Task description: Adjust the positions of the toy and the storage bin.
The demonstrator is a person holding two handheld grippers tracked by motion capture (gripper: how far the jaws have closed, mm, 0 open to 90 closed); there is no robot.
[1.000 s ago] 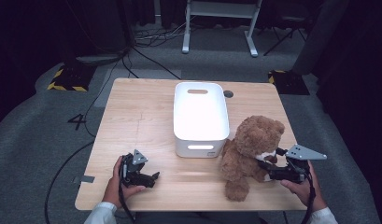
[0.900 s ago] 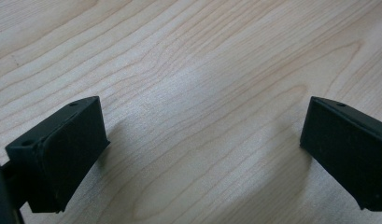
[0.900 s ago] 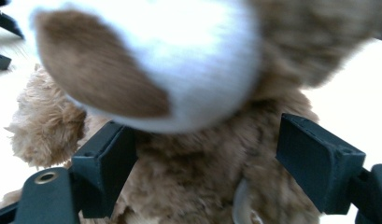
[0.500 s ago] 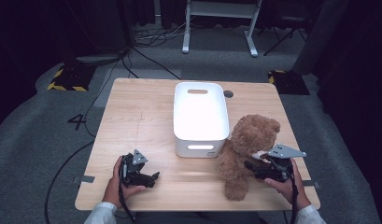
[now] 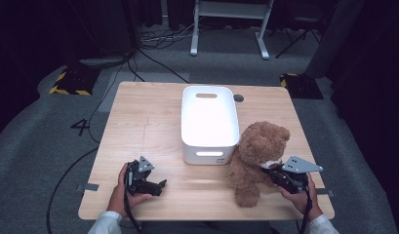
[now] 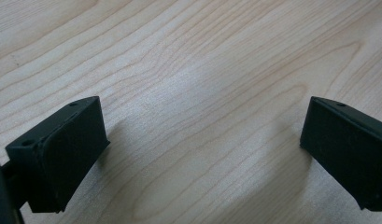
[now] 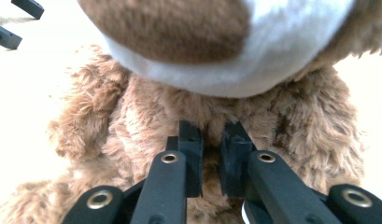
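A brown teddy bear (image 5: pixel 258 156) sits upright on the wooden table (image 5: pixel 138 122), just right of the white bin's near corner. My right gripper (image 5: pixel 271 172) comes in from the bear's right and is pushed into its chest. In the right gripper view the bear's fur (image 7: pixel 282 121) lies below its white muzzle, and the right gripper (image 7: pixel 211 140) has its jaws nearly together, pinching a tuft of that fur. My left gripper (image 5: pixel 159 185) rests near the table's front left. In its own view the left gripper (image 6: pixel 202 140) stands wide open over bare wood.
A white rectangular bin (image 5: pixel 209 155) with handle cut-outs stands at the table's middle, its inside bare. A round cable hole (image 5: pixel 238 98) sits behind it. Black cables trail from both grippers. Free wood lies left of the bin and along the front edge.
My right gripper has moved left into the bear's chest and its jaws have come together on the fur. The left gripper has stayed in place.
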